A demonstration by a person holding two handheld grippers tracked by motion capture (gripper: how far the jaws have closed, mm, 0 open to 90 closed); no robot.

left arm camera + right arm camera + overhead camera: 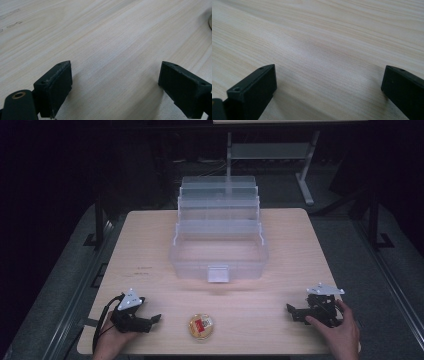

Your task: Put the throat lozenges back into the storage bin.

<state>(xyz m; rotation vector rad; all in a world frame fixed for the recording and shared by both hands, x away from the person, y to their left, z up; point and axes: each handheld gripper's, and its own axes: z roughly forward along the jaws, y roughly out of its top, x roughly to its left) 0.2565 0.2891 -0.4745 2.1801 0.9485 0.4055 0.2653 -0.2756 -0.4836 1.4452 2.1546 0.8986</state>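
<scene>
Both tools rest low on the surface (150, 250) with jaws spread apart and gripping nothing, the left tool (156, 318) just left of the cup (201, 326), the right tool (289, 309) well off to its right, and the clear box (219, 255) standing open behind the cup.

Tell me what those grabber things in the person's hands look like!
Each hand holds a black tool. The left gripper and the right gripper each have a pale grey three-cornered plate on top. A black cable loops from the left one. Up close, the jaws are two chunky black blocks with small screw holes, and a brass-coloured ring sits near the left gripper's base.
</scene>
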